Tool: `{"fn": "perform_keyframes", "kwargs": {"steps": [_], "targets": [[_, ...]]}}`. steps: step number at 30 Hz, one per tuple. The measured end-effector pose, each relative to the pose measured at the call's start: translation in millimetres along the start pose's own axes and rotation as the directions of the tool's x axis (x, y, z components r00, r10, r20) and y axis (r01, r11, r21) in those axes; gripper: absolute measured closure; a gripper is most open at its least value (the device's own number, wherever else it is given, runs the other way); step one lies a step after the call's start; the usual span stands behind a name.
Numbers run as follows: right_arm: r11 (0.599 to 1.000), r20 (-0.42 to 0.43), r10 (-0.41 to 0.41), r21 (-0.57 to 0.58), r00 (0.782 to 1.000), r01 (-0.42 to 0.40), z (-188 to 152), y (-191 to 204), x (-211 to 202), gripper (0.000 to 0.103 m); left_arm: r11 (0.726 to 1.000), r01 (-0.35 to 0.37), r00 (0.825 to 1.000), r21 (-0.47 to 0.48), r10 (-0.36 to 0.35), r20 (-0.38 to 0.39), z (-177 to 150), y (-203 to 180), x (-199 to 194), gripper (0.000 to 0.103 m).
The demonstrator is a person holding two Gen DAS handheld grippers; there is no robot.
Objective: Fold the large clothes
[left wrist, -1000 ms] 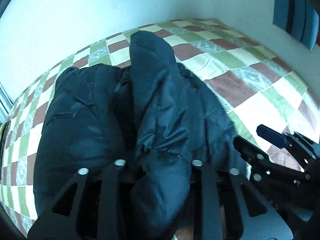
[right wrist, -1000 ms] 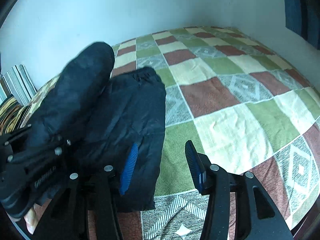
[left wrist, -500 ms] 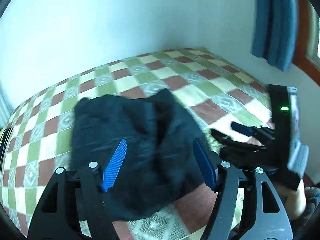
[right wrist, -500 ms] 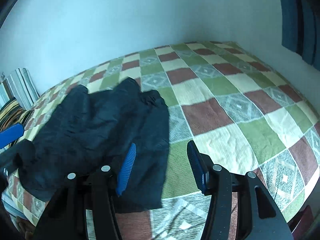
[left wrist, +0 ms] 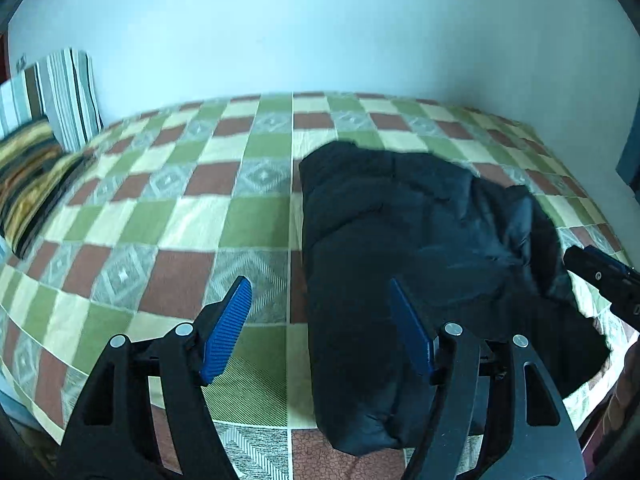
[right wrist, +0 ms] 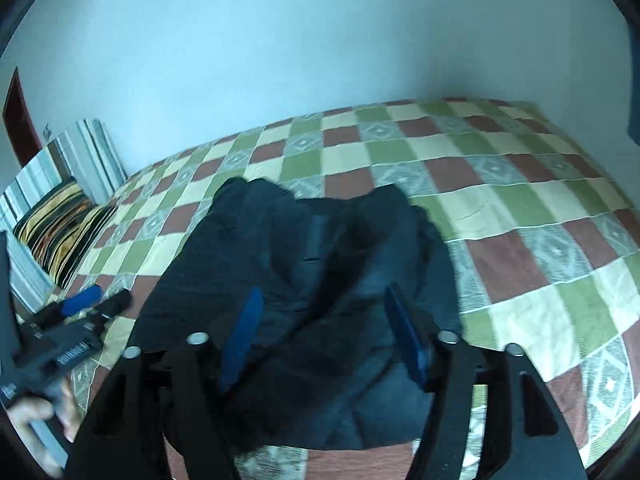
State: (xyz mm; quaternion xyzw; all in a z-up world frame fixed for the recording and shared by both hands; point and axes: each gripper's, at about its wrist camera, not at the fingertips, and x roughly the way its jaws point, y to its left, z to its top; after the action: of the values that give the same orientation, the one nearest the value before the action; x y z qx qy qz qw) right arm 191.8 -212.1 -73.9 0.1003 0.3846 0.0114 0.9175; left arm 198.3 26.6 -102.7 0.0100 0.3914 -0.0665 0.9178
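Covering the bed (left wrist: 256, 208), a checked spread carries the dark jacket (left wrist: 400, 248), bunched near its front edge. Striped pillows (left wrist: 44, 120) sit left. Left tool (left wrist: 320, 320) stands apart, empty; right tool (right wrist: 320, 328) is opening above the jacket, gripping nothing.

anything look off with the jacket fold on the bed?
The black jacket lies rumpled, not squared, and its near end reaches the bed's front edge. Both claws are off it. Nothing is spilled or torn.
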Motion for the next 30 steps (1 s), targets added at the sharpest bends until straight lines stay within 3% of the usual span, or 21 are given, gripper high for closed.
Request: {"fn": "perform_keyframes", "kwargs": {"steps": [6,10,15,18,20,22,26,29,30], "targets": [[0.997,-0.11,-0.058,-0.062,0.992,0.051,-17.3,22.4,36.3,0.03,1.0,0.031,0.999,-0.006,-0.031,-0.014,-12.8,-3.7,17.5,0.032],[0.997,-0.131,-0.064,-0.054,0.989,0.057,-24.9,21.5,45.0,0.03,0.998,0.058,0.998,-0.006,-0.059,-0.015,-14.8,-2.6,23.2,0.032],[0.997,-0.157,-0.053,-0.061,0.986,0.044,-28.7,26.5,51.3,0.047,0.995,0.092,0.995,-0.034,-0.093,-0.02,-17.9,2.4,29.9,0.031],[0.997,-0.164,-0.041,-0.069,0.986,0.03,-30.2,31.0,53.4,0.064,0.995,0.095,0.995,-0.029,-0.095,-0.017,-18.2,2.6,30.9,0.031],[0.993,-0.153,-0.063,-0.108,0.986,0.047,-30.5,36.6,52.7,0.088,0.996,0.089,0.996,-0.024,-0.09,-0.012,-17.2,2.3,30.6,0.031],[0.989,-0.129,-0.071,-0.137,0.989,0.053,-29.7,39.2,48.9,0.096,0.996,0.085,0.996,-0.017,-0.085,-0.008,-14.0,0.6,29.0,0.031],[0.989,-0.07,-0.096,-0.123,0.993,0.086,-20.8,25.0,35.5,0.101,0.995,0.095,0.995,0.0,-0.095,0.018,-5.8,-4.1,18.3,0.029],[0.973,-0.03,-0.197,-0.125,0.98,0.192,-13.8,3.5,28.2,0.102,0.993,0.116,0.992,0.012,-0.117,0.041,-1.2,-10.7,12.9,0.024],[0.977,-0.051,-0.194,-0.102,0.98,0.188,-12.7,-10.0,30.1,0.102,0.992,0.124,0.992,0.018,-0.125,0.036,-0.4,-13.9,14.7,0.024]]}}
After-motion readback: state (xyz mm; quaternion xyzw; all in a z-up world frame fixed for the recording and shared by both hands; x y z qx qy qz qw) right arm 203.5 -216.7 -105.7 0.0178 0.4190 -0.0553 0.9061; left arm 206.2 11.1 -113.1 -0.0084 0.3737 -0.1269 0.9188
